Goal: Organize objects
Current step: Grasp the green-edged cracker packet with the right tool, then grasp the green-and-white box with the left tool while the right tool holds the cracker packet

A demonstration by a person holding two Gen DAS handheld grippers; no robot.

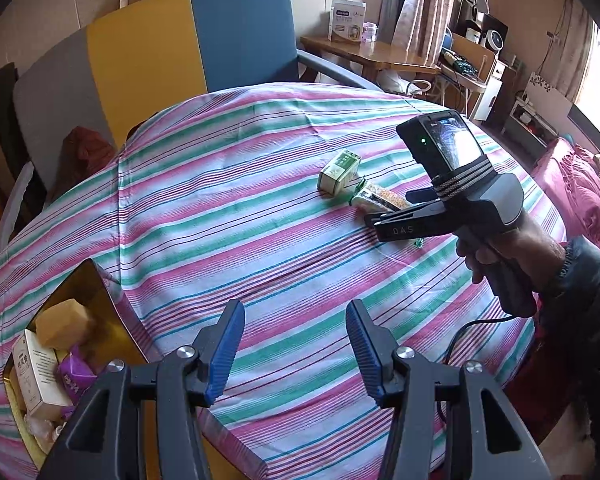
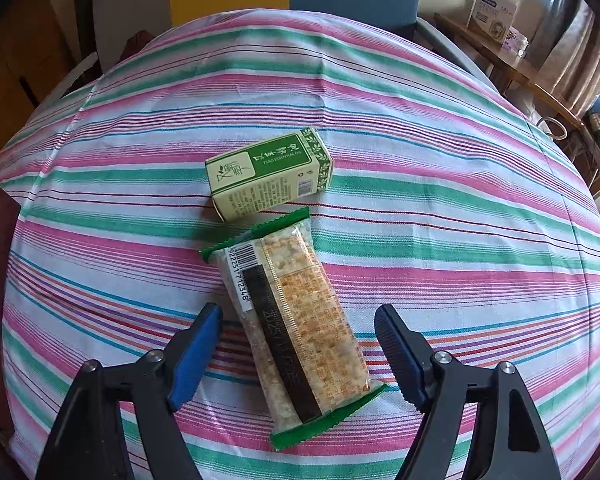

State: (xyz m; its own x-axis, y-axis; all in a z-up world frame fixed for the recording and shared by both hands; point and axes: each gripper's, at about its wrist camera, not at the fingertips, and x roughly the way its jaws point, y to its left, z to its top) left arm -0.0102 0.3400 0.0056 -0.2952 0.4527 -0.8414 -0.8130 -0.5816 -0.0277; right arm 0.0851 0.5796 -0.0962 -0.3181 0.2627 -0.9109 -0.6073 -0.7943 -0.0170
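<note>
Green carton [image 2: 269,174]: lying on its side on the striped cloth of the desk [image 2: 440,208], near centre; "TSAO ESSENTIAL OIL" printed in white on the green panel, larger characters above it, fine print and a small barcode on the pale side, too small to read. Snack packet [image 2: 296,328]: lying flat just beside the carton, clear film with green crimped ends, barcode digits "922251712348" legible, dark band with pale figures hard to make out, orange print illegible. Right tongs [image 2: 298,354]: open, blue pads either side of the packet, no pad pressing on it; from the left wrist camera, "DAS" embossed on one black finger, packet partly hidden behind that finger, hand [image 1: 500,256] on the grip, small screen on top lit with a green dot. Left tongs [image 1: 296,350]: open, nothing between the pads, above bare cloth. Open box [image 1: 80,320] at the desk's left edge, cut off by the frame: tan block, white carton with unreadable characters, purple wrapper inside. White boxes on the far wooden table: printing too small to read.
</note>
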